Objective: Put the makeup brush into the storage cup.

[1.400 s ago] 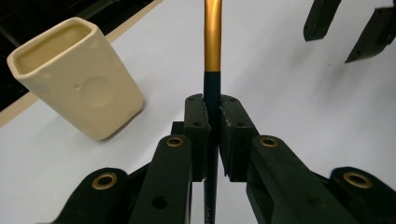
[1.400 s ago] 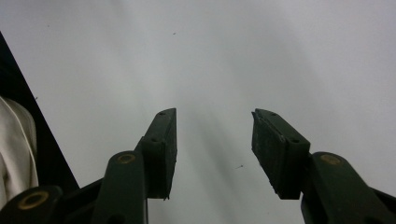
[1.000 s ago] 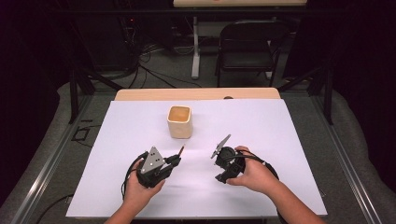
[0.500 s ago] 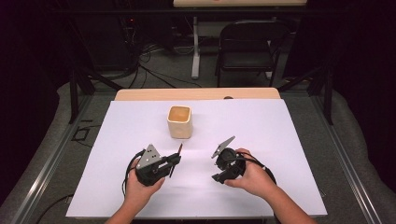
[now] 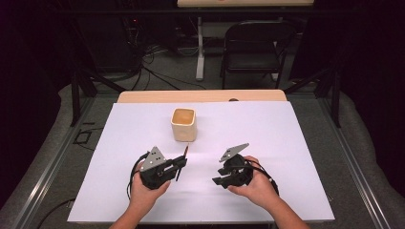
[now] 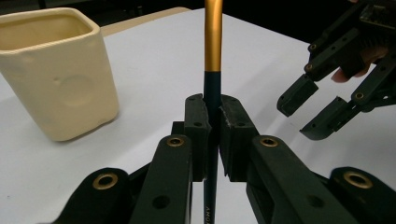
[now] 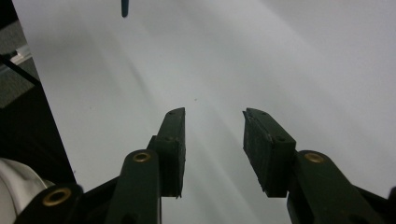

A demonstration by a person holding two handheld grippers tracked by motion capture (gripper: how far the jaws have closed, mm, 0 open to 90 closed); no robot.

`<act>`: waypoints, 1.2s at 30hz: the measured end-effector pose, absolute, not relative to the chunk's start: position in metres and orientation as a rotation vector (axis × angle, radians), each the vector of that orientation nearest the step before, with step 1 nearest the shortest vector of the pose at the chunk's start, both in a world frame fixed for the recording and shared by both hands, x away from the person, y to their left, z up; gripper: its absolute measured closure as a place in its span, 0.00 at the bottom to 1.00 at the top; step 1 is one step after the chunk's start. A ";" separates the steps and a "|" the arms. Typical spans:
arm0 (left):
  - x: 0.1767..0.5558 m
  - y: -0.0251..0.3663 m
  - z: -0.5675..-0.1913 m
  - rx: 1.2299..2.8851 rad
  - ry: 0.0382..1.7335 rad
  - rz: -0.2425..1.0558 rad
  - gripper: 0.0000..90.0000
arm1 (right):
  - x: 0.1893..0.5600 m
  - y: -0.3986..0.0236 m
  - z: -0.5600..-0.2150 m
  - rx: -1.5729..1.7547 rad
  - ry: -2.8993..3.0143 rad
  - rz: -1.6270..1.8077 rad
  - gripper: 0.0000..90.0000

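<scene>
one cup [image 5: 184, 124], one pen [image 6: 213, 70], perhaps a brush; two grippers.

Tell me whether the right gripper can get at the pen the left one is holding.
Probably yes: the right gripper has its jaws apart, just been closing with nothing between them, and bare white table separates it from the pen.

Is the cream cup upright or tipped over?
Upright. The cream cup stands on its base on the white table, open mouth facing up in the high view.

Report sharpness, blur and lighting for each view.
High view: evenly lit white table, dark surroundings, cup sharp. Left gripper view: pen and cup crisp, the nearest linkage soft. Right gripper view: table surface streaked with blur, jaws fairly clear, soft shadows under them.
</scene>
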State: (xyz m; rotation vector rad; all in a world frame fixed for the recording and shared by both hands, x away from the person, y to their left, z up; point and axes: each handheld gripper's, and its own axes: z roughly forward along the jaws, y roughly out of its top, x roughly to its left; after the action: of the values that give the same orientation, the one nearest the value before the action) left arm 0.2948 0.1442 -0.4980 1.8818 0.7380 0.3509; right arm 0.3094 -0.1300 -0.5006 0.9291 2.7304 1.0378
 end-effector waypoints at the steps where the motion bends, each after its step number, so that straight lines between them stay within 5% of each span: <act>1: 0.295 0.144 -0.498 1.879 0.740 0.347 0.92 | 0.309 -0.130 -0.501 0.941 2.723 1.058 0.67; 36: 0.300 0.129 -0.502 1.779 0.781 0.233 0.92 | 0.294 -0.120 -0.516 1.065 2.507 1.583 0.76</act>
State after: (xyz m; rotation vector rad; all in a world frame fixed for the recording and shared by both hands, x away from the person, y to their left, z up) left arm 0.3001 0.1286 -0.5024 1.7786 0.7810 0.2331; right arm 0.2938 -0.1200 -0.5160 1.0648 2.5072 1.5828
